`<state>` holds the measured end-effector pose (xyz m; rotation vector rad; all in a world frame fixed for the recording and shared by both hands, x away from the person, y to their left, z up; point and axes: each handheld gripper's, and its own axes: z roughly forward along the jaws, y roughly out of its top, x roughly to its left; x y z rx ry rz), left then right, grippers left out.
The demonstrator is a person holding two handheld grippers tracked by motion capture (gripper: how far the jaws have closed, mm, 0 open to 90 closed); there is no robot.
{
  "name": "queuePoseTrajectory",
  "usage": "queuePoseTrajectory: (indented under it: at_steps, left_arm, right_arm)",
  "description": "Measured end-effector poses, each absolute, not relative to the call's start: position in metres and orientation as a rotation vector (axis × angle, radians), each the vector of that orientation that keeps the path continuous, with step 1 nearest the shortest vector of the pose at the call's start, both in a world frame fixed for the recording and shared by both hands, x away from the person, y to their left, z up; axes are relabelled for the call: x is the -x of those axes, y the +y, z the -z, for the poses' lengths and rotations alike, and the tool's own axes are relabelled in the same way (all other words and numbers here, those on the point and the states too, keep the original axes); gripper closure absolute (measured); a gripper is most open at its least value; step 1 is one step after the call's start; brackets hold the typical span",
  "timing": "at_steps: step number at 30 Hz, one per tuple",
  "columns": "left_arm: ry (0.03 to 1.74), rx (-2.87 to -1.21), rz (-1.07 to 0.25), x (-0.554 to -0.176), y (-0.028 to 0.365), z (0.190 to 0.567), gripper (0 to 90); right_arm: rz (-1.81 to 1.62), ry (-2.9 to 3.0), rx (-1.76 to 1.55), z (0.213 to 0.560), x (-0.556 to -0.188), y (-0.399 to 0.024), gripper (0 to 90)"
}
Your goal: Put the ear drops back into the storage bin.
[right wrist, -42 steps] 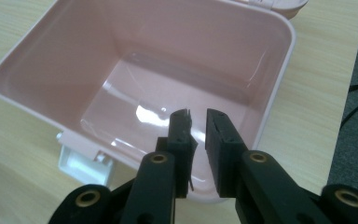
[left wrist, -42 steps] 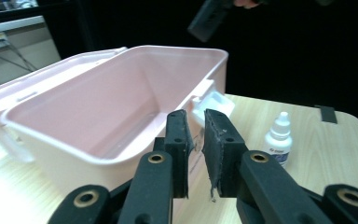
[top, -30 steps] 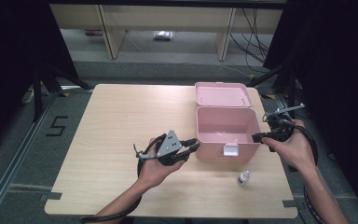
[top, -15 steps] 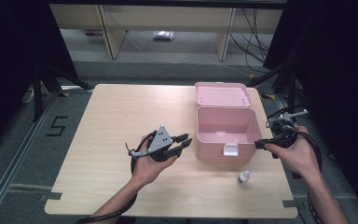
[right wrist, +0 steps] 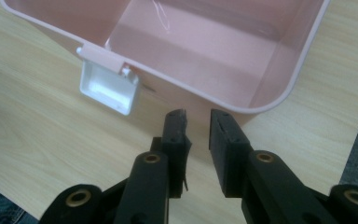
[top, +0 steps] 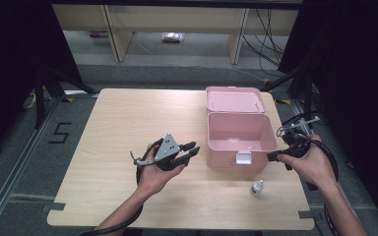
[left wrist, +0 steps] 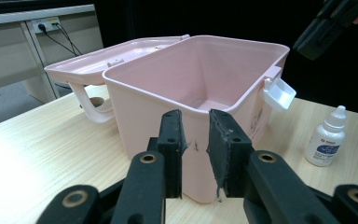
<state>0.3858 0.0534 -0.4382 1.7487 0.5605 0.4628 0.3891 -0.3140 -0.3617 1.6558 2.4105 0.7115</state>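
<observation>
The left hand [top: 158, 169] comes up from the near edge of the surface [top: 108, 128], forearm slanting inward, palm cupped under the left gripper [top: 193, 150], which lies roughly level and aims at the side wall of the pink box [top: 238, 142]. Its fingers [left wrist: 175, 144] stand a narrow gap apart with nothing between them; they have just been opening. In the left gripper view the box wall rises just beyond the fingertips, close but apart from them.

The right hand [top: 311, 164] reaches in from the other side of the box, wrist bent so that the right gripper [top: 273, 156] points back toward the box's near corner, its cable looping over the wrist. Its fingers [right wrist: 175, 128] are likewise parted by a narrow gap, empty, and have just been opening. In the right gripper view the rounded corner of the box sits just ahead of the fingertips; whether they brush it I cannot tell.

The box stands upright between the two sets of fingers, its lid [top: 235, 100] thrown back flat on the far side. The inside is bare pink plastic with nothing in it. A white latch [right wrist: 108, 87] hangs open on the front wall, to the left of the right gripper's fingers in that gripper's view.

A small white dropper bottle [top: 257, 187] stands upright on the surface, near the box's front and nearer the person than the right gripper's fingers; in the left gripper view it stands beyond and to the right of the fingers, past the latch.
</observation>
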Motion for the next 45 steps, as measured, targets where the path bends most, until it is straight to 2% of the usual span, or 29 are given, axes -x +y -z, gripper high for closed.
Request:
queuePoseTrajectory:
  at_steps: [20,24,45]
  left_arm:
    - [0.568,-1.76,-0.46,-0.384,0.057,0.444,73.8]
    - [0.57,-1.758,-0.461,-0.384,0.057,0.445,73.7]
    - [0.584,-1.754,-0.46,-0.383,0.06,0.448,73.0]
  right_arm:
    - [-0.421,2.552,-1.785,0.37,-0.383,-0.294,73.9]
    - [-0.352,2.648,-1.637,0.379,-0.385,-0.292,72.9]
    - [-0.184,2.74,-1.614,0.405,-0.386,-0.271,69.4]
